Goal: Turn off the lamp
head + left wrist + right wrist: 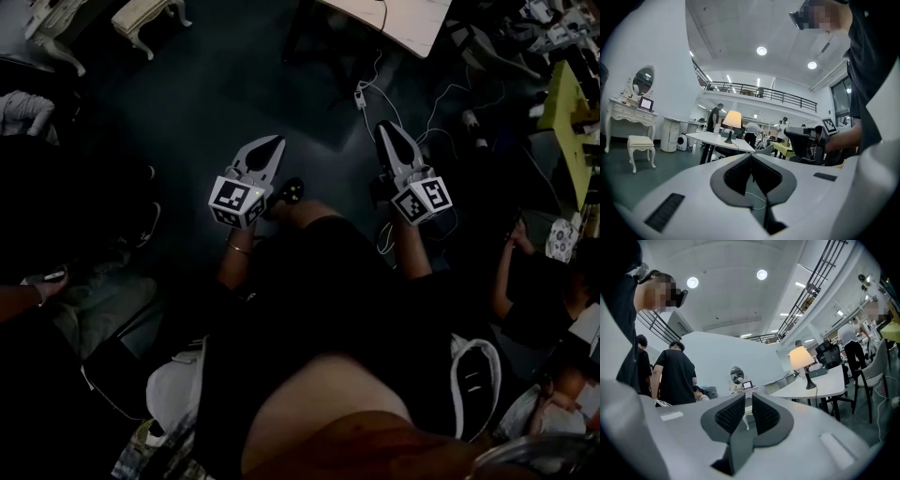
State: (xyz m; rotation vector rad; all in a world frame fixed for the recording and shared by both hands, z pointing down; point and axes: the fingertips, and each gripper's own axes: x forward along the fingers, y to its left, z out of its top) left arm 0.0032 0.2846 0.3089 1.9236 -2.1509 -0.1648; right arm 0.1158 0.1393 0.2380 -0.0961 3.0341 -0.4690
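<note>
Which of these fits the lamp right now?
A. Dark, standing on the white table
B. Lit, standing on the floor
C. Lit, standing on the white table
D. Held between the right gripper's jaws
C: the lamp has a glowing shade in both gripper views, and its dark base stands on the white table, well away from both grippers.

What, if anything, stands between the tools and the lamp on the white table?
Nothing visible does. The lit lamp stands on the white table across open floor from the left tool and right tool.
</note>
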